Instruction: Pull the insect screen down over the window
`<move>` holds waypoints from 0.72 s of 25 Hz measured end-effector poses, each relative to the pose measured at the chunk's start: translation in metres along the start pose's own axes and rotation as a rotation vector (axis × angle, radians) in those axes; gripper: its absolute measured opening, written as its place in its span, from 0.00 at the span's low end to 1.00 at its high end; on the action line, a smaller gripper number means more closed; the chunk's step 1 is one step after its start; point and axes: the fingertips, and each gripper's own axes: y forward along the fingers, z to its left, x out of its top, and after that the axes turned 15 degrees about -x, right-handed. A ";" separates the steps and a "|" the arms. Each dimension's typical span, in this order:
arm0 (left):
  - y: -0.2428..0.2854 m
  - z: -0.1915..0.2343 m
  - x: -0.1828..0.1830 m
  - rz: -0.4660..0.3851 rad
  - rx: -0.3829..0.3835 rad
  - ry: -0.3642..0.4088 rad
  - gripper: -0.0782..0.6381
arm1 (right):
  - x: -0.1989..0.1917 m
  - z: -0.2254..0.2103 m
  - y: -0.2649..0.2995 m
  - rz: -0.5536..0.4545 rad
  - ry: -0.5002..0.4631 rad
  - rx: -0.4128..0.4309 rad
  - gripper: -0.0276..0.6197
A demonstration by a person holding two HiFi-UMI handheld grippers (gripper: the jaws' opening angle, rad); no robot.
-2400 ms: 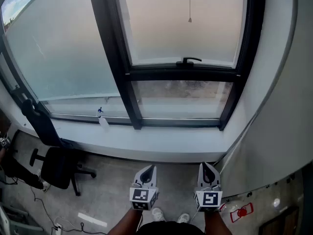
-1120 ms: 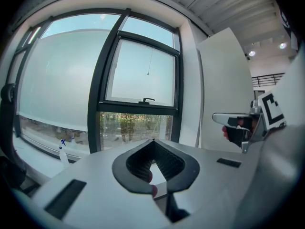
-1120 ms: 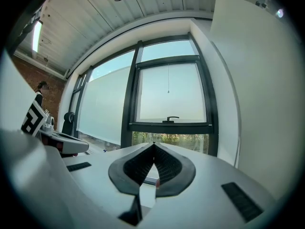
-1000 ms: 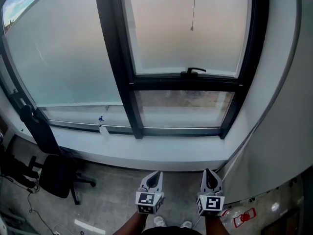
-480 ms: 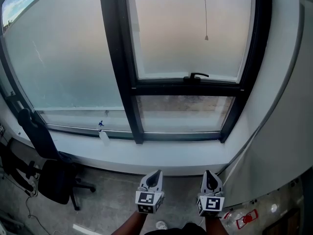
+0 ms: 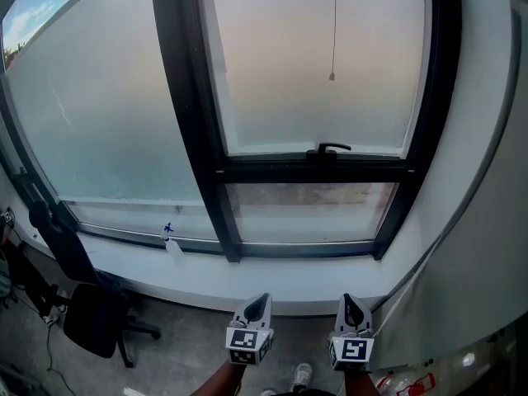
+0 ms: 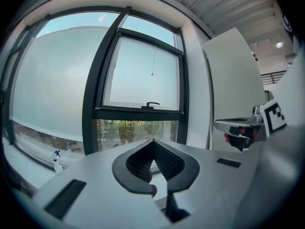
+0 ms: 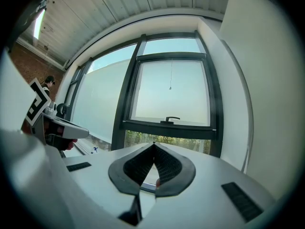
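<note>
Head view: thin hanging pull cord (image 6: 334,23)

I am holding both grippers side by side, level with one another, at the bottom of the head view. The left gripper (image 6: 263,299) is pointing forward, its fingers (image 7: 143,162) pressing together with nothing between them. The right gripper (image 6: 346,298) is pointing the same way, its fingers (image 8: 167,166) meeting tip to tip, empty. My forearms (image 6: 219,380) are showing just behind them.

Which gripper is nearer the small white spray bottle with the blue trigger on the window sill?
Left. The left gripper is in front of the sill, just right of the spray bottle; the right gripper is farther right.
</note>
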 end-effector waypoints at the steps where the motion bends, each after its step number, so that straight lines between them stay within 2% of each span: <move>1: 0.006 0.002 0.003 0.002 0.005 0.005 0.11 | 0.000 -0.002 0.009 -0.001 -0.001 0.004 0.05; 9: 0.061 0.024 0.009 0.031 0.061 -0.013 0.11 | -0.001 -0.013 0.075 -0.004 0.006 0.053 0.05; 18: 0.101 0.042 0.020 0.035 0.110 0.007 0.11 | 0.000 -0.022 0.126 -0.013 0.018 0.094 0.05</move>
